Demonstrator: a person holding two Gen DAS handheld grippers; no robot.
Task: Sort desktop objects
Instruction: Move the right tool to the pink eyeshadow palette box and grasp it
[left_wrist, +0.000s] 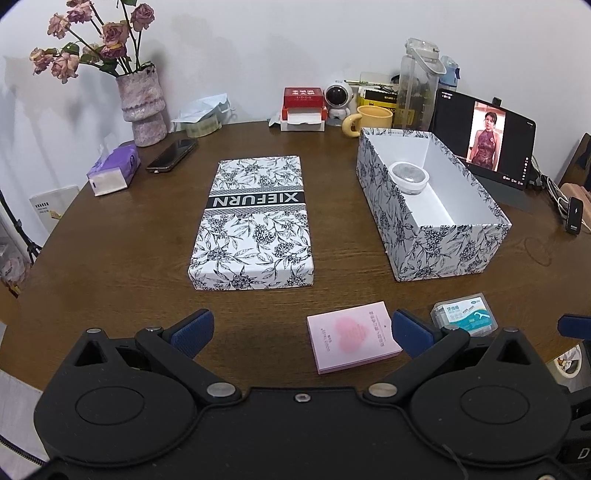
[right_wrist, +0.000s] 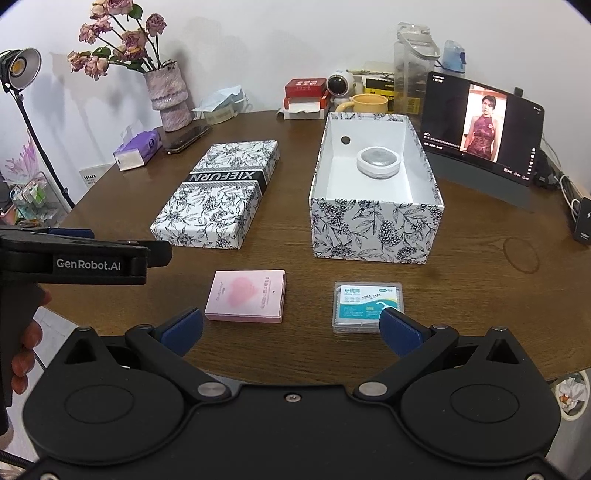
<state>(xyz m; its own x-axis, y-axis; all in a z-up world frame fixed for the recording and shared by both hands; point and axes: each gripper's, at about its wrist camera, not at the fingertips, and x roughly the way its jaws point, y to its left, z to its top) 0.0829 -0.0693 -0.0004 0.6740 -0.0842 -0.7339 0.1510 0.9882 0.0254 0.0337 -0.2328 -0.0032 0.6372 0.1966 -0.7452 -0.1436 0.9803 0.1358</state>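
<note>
An open floral box (left_wrist: 454, 254) (right_wrist: 373, 232) stands on the right of the round wooden table, with a round white case (left_wrist: 409, 178) (right_wrist: 378, 161) inside it. Its lid (left_wrist: 255, 221) (right_wrist: 218, 192), marked XIEFURN, lies flat to the left. A pink pad (left_wrist: 351, 336) (right_wrist: 246, 295) and a clear floss pick box (left_wrist: 464, 314) (right_wrist: 368, 306) lie near the front edge. My left gripper (left_wrist: 301, 332) is open, low over the front edge, beside the pink pad. My right gripper (right_wrist: 291, 328) is open too, with its right fingertip (right_wrist: 400, 330) over the floss box corner.
Along the back stand a vase of dried roses (left_wrist: 142, 107), a tissue pack (left_wrist: 114, 170), a phone (left_wrist: 171, 155), a red box (left_wrist: 303, 107), a toy astronaut (left_wrist: 338, 101), a yellow mug (left_wrist: 369, 120), a bottle (left_wrist: 419, 85) and a lit tablet (left_wrist: 484, 140). A hand (right_wrist: 26, 350) holds the left gripper's body (right_wrist: 81, 258).
</note>
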